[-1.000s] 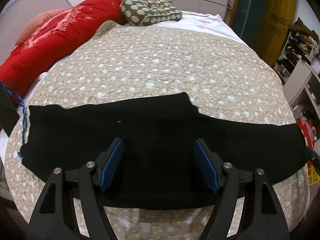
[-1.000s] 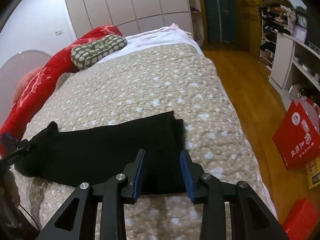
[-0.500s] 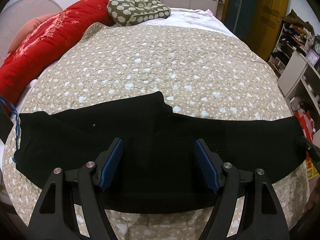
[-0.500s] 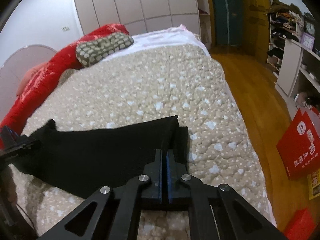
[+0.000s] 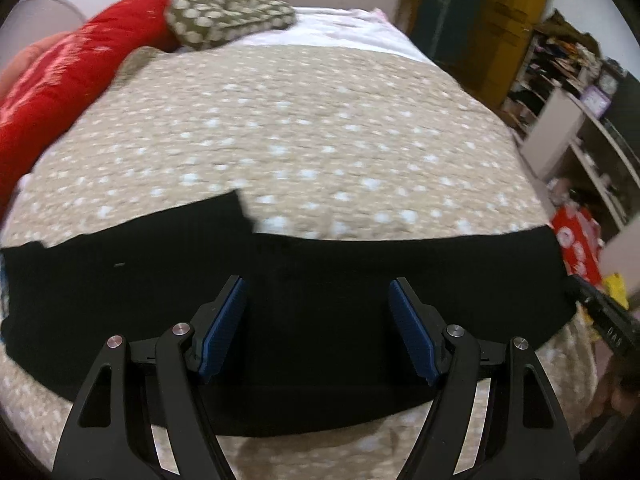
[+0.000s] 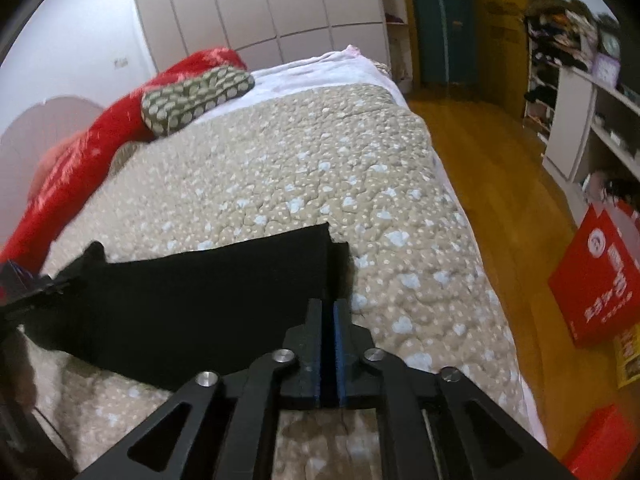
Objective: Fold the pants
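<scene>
Black pants (image 5: 320,264) lie stretched crosswise on the spotted beige bedspread (image 5: 300,128) near its front edge. My left gripper (image 5: 316,282) hovers over the middle of the pants, open wide, with only flat cloth below its blue pads (image 5: 224,320). My right gripper (image 6: 328,304) is at the right end of the pants (image 6: 200,292). Its jaws are opening by a narrow slit, and dark cloth still sits pinched between the pads. The right gripper (image 5: 600,320) also shows at the right edge of the left wrist view.
A red quilt (image 6: 72,168) and a spotted green pillow (image 6: 196,98) lie at the far left of the bed. Wooden floor (image 6: 492,152), a red bag (image 6: 600,276) and white shelves (image 6: 580,120) are to the right. Wardrobes (image 6: 260,8) stand behind.
My right gripper went from open to closed on the right end of the pants. My left gripper slid to the right along the pants and stayed open.
</scene>
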`<state>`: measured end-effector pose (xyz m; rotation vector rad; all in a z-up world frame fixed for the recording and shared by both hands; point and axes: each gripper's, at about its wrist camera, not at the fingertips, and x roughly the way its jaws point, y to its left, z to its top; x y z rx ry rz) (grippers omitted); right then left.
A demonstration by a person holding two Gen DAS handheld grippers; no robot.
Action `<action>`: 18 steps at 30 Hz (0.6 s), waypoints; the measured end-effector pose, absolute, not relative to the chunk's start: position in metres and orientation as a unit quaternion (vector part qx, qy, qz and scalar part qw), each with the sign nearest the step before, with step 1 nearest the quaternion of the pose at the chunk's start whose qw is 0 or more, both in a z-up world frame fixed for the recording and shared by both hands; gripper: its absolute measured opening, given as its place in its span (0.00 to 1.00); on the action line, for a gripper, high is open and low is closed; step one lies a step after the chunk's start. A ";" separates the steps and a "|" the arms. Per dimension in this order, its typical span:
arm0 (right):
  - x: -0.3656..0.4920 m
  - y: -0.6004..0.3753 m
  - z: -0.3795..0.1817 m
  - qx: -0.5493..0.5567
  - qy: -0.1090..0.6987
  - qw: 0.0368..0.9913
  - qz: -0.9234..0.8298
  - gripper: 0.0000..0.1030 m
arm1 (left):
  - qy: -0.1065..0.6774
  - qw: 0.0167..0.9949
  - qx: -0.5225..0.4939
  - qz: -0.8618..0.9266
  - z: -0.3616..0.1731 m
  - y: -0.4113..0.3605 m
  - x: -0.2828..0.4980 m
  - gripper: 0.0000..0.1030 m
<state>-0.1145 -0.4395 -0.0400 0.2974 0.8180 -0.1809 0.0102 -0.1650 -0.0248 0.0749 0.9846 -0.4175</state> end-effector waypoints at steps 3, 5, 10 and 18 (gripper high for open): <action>-0.133 -0.448 -0.042 0.187 0.389 0.898 -0.082 0.46 | 0.476 0.848 0.044 -0.230 -0.025 -0.185 0.012 0.72; -0.145 -0.455 -0.047 0.225 0.386 0.891 -0.076 0.46 | 0.478 0.842 0.055 -0.245 -0.024 -0.202 0.014 0.72; -0.154 -0.459 -0.057 0.249 0.387 0.885 -0.068 0.46 | 0.479 0.829 0.077 -0.279 -0.025 -0.247 0.018 0.72; -0.154 -0.458 -0.060 0.263 0.380 0.886 -0.046 0.46 | 0.463 0.821 0.117 -0.313 -0.022 -0.296 0.015 0.72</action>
